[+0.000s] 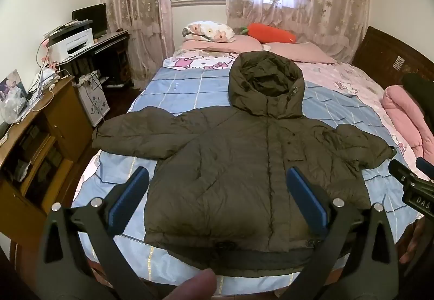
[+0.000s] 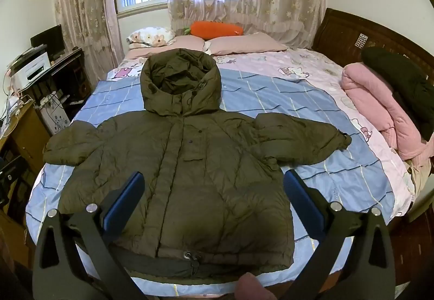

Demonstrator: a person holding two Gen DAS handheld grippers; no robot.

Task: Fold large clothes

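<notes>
The jacket [image 1: 244, 164] is lying flat, front up, on the bed [image 1: 184, 88], w/ its hood [image 1: 267, 83] pointing toward the pillows [image 1: 298, 51] and both sleeves spreading out to the sides. The hem is sitting at the near edge of the bed, right below both cameras.

The left tongs [image 1: 217, 197] are hovering over the lower left part of the jacket, blue pads wide apart, gripping nothing. The right tongs [image 2: 214, 197] are hanging over the lower middle/right part, also wide apart and empty. Neither looks to be touching the fabric, as far as I'm judging.

Handling: it's looking like a puffy down-type coat, so prob. light for its size, soft, springy, and a bit slick on the shell (it'll likely be puffing back up after each fold). Pinching just the outer shell risks slipping, so taking a thick bite is looking safer. Best spots, imo: the left sleeve [image 1: 130, 134] near its cuff for the left tongs, the right sleeve [image 2: 306, 140] near its cuff for the right tongs, then bringing each across the chest. The hem corners are looking good for the later fold toward the hood.

Containers: none involved in the task. A pink quilt [image 2: 374, 110] is sitting rolled up at the right side of the bed, well apart from the jacket.
</notes>
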